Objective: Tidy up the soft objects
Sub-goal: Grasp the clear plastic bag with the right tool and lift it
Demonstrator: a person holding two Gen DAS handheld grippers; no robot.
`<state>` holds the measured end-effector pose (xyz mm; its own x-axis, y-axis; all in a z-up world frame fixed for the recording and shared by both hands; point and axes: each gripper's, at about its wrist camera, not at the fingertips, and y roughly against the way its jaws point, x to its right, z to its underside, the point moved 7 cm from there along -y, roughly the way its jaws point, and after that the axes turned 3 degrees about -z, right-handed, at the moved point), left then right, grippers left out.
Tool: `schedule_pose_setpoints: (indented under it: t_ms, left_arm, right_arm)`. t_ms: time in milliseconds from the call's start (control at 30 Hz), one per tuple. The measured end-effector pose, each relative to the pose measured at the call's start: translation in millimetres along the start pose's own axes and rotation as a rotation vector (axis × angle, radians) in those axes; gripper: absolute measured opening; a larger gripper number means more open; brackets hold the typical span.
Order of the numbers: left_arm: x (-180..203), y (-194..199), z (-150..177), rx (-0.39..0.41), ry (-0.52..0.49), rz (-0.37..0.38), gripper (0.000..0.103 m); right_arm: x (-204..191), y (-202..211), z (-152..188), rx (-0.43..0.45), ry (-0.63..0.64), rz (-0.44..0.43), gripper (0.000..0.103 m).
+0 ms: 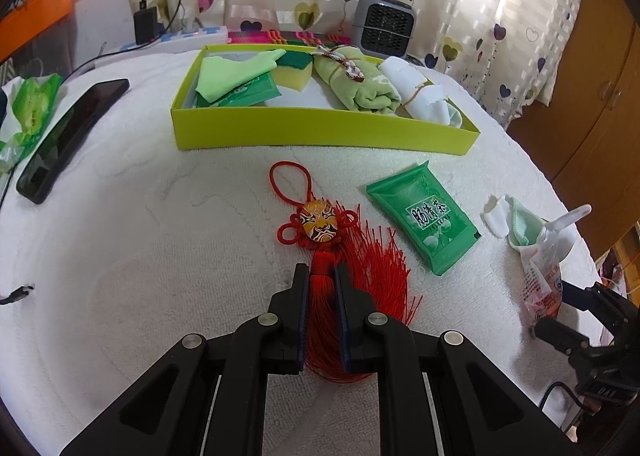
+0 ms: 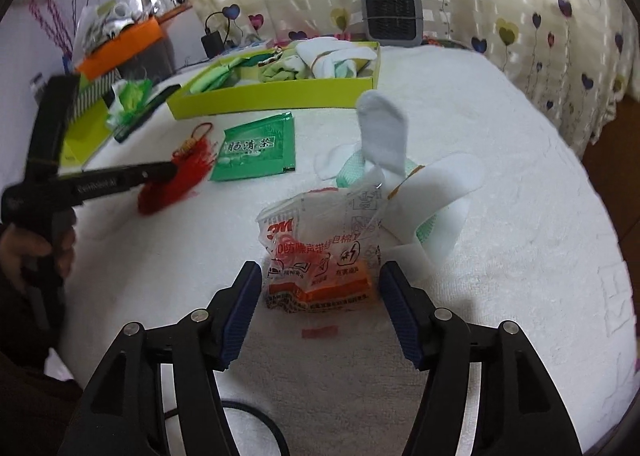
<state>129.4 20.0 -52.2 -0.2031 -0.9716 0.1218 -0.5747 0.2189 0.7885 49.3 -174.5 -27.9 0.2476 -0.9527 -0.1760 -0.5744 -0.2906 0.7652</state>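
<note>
**Left tool pinches the red tassel; right tool spread around the earplug packet**

The left tool [image 1: 321,276] has its jaws pressed in on the bound neck of the red tassel ornament [image 1: 320,234], which lies flat on the white towelling surface [image 1: 160,256] with its painted mask bead and cord loop pointing toward the lime-green tray [image 1: 320,127]. The loose red threads fan out to the right of the jaws.

The right tool [image 2: 320,284] stands wide apart, its blue-padded fingers [image 2: 240,316] on either side of a crinkled clear packet with red print [image 2: 320,256]. The packet sits between the pads; a gap shows on each side, so nothing presses on it. Just behind the packet lies a heap of white socks with pale green patches [image 2: 384,131], one toe sticking upright.

A green foil sachet [image 1: 424,215] lies flat between the tassel and the sock heap, apart from both. The tray, further back, already carries a folded light-green cloth [image 1: 232,73], a yellow-and-green sponge [image 1: 290,71], another green sachet, a rolled green towel [image 1: 356,83] and a bundled white sock pair [image 1: 416,89]. A dark phone [image 1: 68,139] lies left of the tray, and a small grey fan [image 1: 384,25] stands behind it against the heart-patterned curtain
</note>
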Motion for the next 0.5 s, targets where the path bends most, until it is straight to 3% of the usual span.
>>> schedule_pose_setpoints:
  t_ms: [100, 200, 400, 500]
  left_arm:
    - [-0.4, 0.1, -0.1, 0.001, -0.001, -0.001, 0.011]
    - [-0.4, 0.3, 0.6, 0.005, 0.001, -0.001, 0.011]
    - [-1.2, 1.0, -0.9, 0.008, 0.006, 0.001, 0.011]
    - [-3.3, 0.9, -1.3, 0.008, 0.016, 0.003, 0.011]
  right_arm:
    - [-8.1, 0.7, 2.2, 0.001, 0.073, 0.036, 0.043]
    - [-16.2, 4.2, 3.1, 0.006, 0.133, 0.060, 0.033]
    - [-28.4, 14.7, 1.9, 0.054, 0.244, 0.137, 0.029]
    - [-32.5, 25.3, -5.0, 0.099, 0.257, 0.105, 0.028]
